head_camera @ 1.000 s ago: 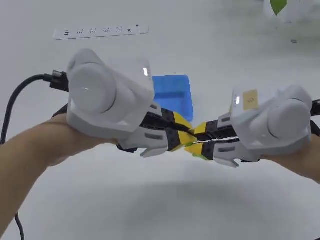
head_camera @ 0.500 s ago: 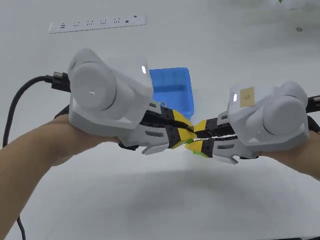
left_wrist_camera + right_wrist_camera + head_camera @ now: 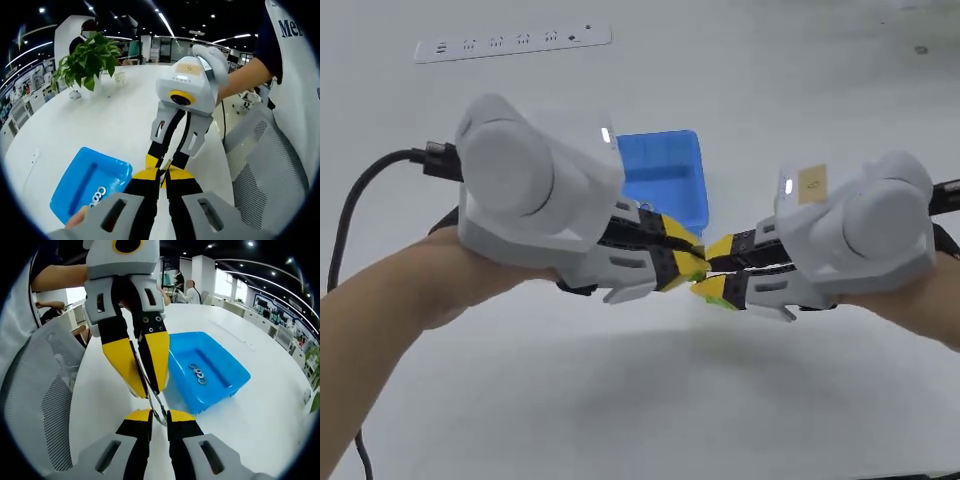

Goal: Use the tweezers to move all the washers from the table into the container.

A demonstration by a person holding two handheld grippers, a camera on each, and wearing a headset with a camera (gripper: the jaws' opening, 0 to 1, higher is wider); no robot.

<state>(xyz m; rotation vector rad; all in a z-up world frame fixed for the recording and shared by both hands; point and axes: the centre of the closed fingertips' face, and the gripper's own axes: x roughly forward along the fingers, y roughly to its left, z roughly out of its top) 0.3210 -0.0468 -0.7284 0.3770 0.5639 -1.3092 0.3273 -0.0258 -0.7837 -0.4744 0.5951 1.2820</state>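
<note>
Both claws pinched narrow on thin metal tweezers (image 3: pixel 156 407): left claw (image 3: pixel 686 262), right claw (image 3: pixel 718 278). One to be released only once other's hold is firm.

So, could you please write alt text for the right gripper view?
Two yellow-tipped grippers meet tip to tip above a white table: the right gripper from below, the left gripper from above, thin metal tweezers between them. Beside them, a blue container holds several washers.

Container (image 3: pixel 665 165) near edge hidden behind left tool (image 3: pixel 692 262), tweezers (image 3: pixel 156 409) mostly covered by jaws
</note>
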